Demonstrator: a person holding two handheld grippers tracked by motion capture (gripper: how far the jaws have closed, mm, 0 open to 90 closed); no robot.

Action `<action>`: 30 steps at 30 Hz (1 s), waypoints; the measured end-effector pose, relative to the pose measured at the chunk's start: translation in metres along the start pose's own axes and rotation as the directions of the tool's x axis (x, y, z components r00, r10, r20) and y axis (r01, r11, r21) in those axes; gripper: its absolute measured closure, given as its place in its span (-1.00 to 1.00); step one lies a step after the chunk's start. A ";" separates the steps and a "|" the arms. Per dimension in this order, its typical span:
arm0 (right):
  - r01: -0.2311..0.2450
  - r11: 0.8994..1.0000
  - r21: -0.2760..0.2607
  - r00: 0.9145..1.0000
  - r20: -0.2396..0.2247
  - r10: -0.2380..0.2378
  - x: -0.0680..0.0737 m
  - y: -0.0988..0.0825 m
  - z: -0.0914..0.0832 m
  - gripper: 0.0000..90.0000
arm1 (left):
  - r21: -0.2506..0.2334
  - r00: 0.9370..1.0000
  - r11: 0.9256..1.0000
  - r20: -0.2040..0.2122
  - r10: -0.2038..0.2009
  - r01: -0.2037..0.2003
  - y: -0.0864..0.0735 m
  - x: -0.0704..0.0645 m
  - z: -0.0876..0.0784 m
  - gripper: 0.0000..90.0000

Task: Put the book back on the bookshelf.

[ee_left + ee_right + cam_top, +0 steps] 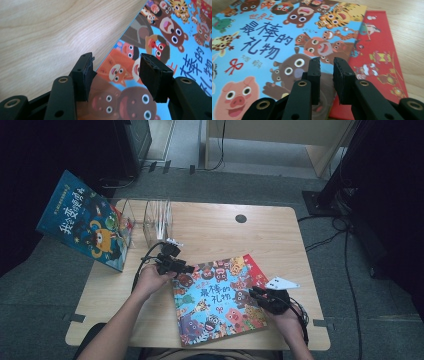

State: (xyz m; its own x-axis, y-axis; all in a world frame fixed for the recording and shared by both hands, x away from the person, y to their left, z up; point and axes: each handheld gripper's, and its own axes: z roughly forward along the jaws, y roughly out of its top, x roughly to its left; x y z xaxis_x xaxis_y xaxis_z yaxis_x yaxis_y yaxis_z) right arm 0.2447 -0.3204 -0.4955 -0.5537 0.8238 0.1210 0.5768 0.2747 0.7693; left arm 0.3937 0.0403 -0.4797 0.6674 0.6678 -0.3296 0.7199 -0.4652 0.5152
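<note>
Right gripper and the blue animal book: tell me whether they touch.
Cannot tell. In the right gripper view the right gripper has its jaws nearly closed with a narrow gap, low over the blue animal book; no view plainly shows contact or a gap.

Wooden table (210, 232) on grey carpet (45, 270)
</note>
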 end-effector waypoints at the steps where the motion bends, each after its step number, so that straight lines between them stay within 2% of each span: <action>1: -0.004 1.000 0.000 1.000 0.009 0.004 -0.001 -0.001 0.000 0.72 | 0.000 1.000 1.000 0.000 -0.002 0.002 -0.002 0.001 -0.002 0.01; 8: -0.032 0.999 0.013 0.997 0.075 0.031 -0.007 -0.004 -0.001 0.88 | 0.002 1.000 1.000 0.010 -0.028 0.028 -0.008 0.009 -0.009 0.02; 15: -0.050 0.998 0.046 0.995 0.090 0.046 -0.009 -0.006 0.003 0.94 | -0.004 0.999 0.999 0.011 -0.035 0.035 -0.010 0.010 -0.009 0.02; 21: -0.045 0.999 0.011 0.996 0.075 0.044 -0.007 -0.003 -0.001 1.00 | -0.006 0.999 0.999 0.012 -0.035 0.035 -0.011 0.011 -0.009 0.02; 24: -0.042 0.999 0.018 0.997 0.066 0.041 -0.006 -0.003 0.001 1.00 | -0.006 0.999 0.999 0.011 -0.036 0.036 -0.011 0.011 -0.009 0.02; 26: -0.047 0.999 0.005 0.997 0.057 0.047 -0.005 -0.002 0.001 1.00 | -0.006 0.999 0.999 0.011 -0.035 0.036 -0.011 0.011 -0.009 0.02; 30: -0.024 1.000 0.016 0.998 0.052 0.023 -0.002 -0.003 0.004 1.00 | -0.007 0.999 0.999 0.011 -0.037 0.037 -0.011 0.011 -0.009 0.02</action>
State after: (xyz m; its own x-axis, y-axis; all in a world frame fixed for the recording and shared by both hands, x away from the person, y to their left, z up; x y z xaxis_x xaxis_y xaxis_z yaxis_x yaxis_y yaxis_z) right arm 0.2461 -0.3206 -0.5006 -0.5085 0.8545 0.1061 0.5997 0.2630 0.7558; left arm 0.3912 0.0582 -0.4815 0.6426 0.6778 -0.3573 0.7426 -0.4359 0.5085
